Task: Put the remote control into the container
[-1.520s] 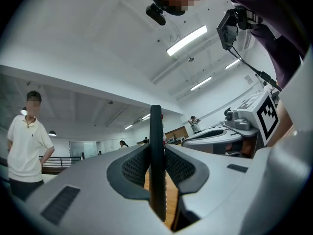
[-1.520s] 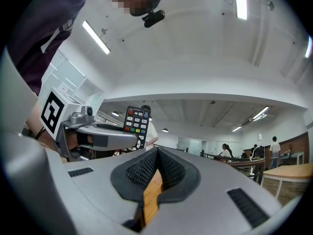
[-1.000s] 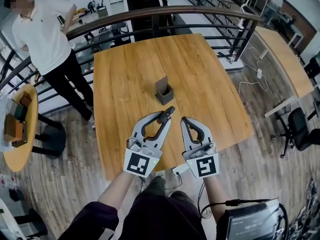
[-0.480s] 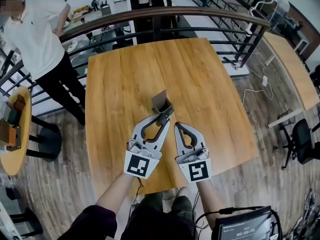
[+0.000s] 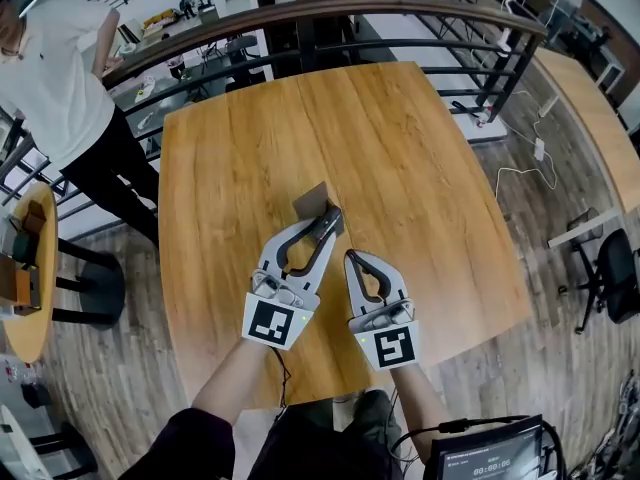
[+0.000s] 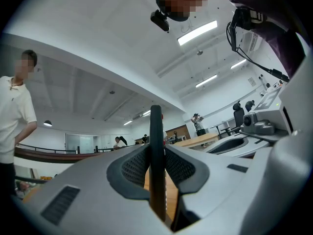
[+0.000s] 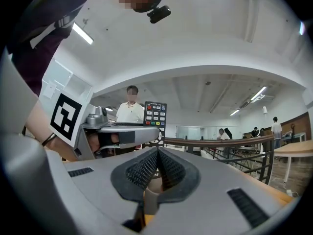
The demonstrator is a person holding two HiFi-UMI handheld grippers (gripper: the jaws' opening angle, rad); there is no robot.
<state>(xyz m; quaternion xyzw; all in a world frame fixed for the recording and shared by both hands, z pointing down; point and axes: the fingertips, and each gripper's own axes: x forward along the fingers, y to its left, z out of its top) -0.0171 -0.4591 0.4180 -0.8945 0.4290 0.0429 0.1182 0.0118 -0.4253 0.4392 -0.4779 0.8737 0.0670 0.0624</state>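
My left gripper [image 5: 328, 218] is shut on the black remote control [image 5: 333, 214], which stands upright between its pads. In the left gripper view the remote control [image 6: 156, 151] shows edge-on, clamped between the pads. The remote's tip is at the grey open-top container [image 5: 312, 201] on the wooden table [image 5: 410, 168]; the container's near side is hidden behind the jaws. My right gripper [image 5: 352, 259] hangs beside the left one, shut and empty. The right gripper view shows the remote control [image 7: 155, 117] with its coloured buttons, held in the left gripper [image 7: 117, 137].
A person in a white shirt [image 5: 50, 78] stands beyond the table's far left corner. A dark curved railing [image 5: 300, 23] runs behind the table. A small round side table [image 5: 25, 268] with boxes stands at the left. Cables lie on the floor at the right.
Both grippers have moved forward over the table. The left gripper's tips with the remote control have come from short of the container up to it.
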